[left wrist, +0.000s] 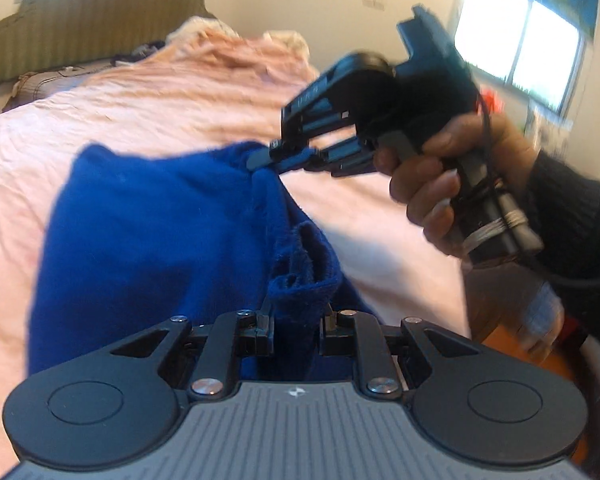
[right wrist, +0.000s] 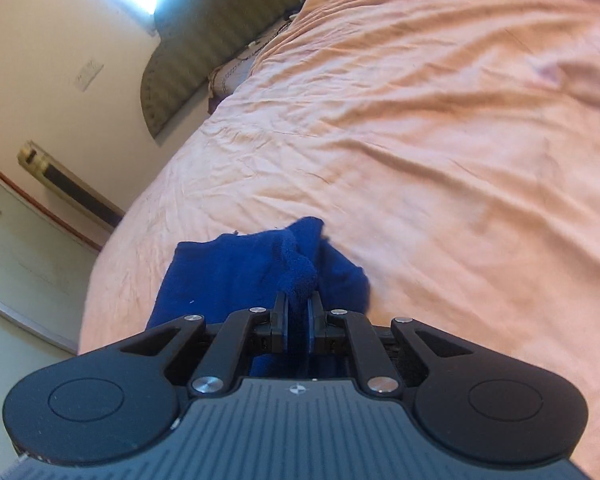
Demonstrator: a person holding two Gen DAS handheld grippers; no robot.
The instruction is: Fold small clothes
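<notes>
Both grippers clamp blue garment (left wrist: 148,232) — right gripper (left wrist: 260,159) visible only from left wrist.

Blue garment (left wrist: 148,232): soft knit cloth, fuzzy and matt, looped pile at the edge.
Bedsheet (right wrist: 440,140): peach woven cloth, matt, finely creased.
Left gripper (left wrist: 296,320), right gripper (right wrist: 298,312): matt black plastic, ribbed grey housing, shiny metal screws.
Sleeve (left wrist: 572,216): dark ribbed knit.
Headboard (left wrist: 84,16): olive ribbed upholstery.

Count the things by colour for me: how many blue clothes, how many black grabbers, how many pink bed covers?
Blue: 1, the blue garment
Black: 2, the left gripper and the right gripper
Pink: 1, the pink bedspread
Total: 4
</notes>
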